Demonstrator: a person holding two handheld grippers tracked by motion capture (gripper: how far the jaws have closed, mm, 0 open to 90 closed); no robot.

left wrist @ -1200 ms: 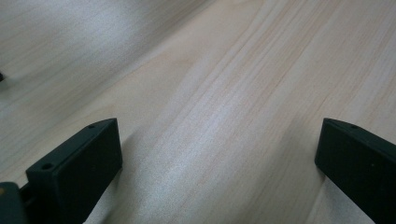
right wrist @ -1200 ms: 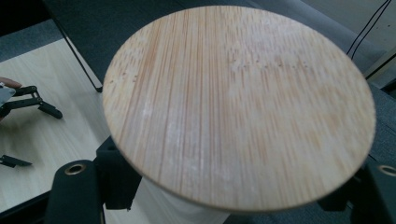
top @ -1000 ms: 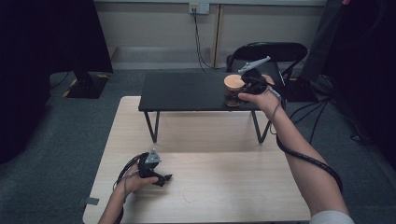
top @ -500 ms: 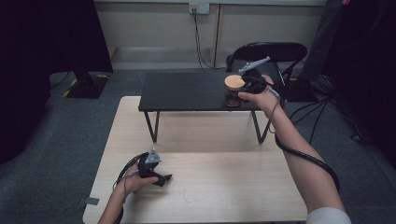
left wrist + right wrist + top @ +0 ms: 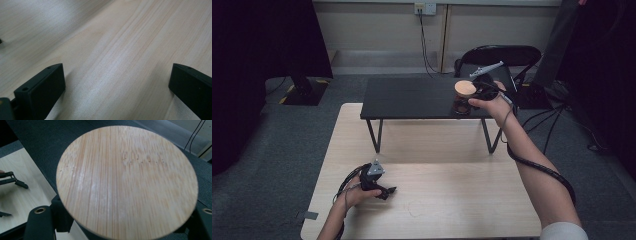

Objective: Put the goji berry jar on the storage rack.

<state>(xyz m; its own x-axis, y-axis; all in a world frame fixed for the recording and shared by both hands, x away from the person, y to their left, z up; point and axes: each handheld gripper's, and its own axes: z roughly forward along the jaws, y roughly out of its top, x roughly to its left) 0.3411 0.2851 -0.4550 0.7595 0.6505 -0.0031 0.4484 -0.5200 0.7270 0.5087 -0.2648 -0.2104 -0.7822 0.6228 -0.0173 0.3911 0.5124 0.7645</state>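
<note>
The wooden disc (image 5: 127, 182) sits pinched at its edge between my right gripper's (image 5: 482, 92) jaws, lying flat just above the far right end of the black bench (image 5: 412, 97). Being round, it has no long axis to line up. My left gripper (image 5: 379, 186) rests well away on the pale table (image 5: 452, 200), jaws spread and empty. Nothing stands on the bench beneath the disc.

Nothing here is showing any writing I can read. The round bamboo lid (image 5: 127, 182) is carrying only wood grain and a few faint dents, the pale table (image 5: 120, 50) is bearing bare grain, and the wall socket (image 5: 425, 8) behind the black bench is showing no legible marking.
</note>
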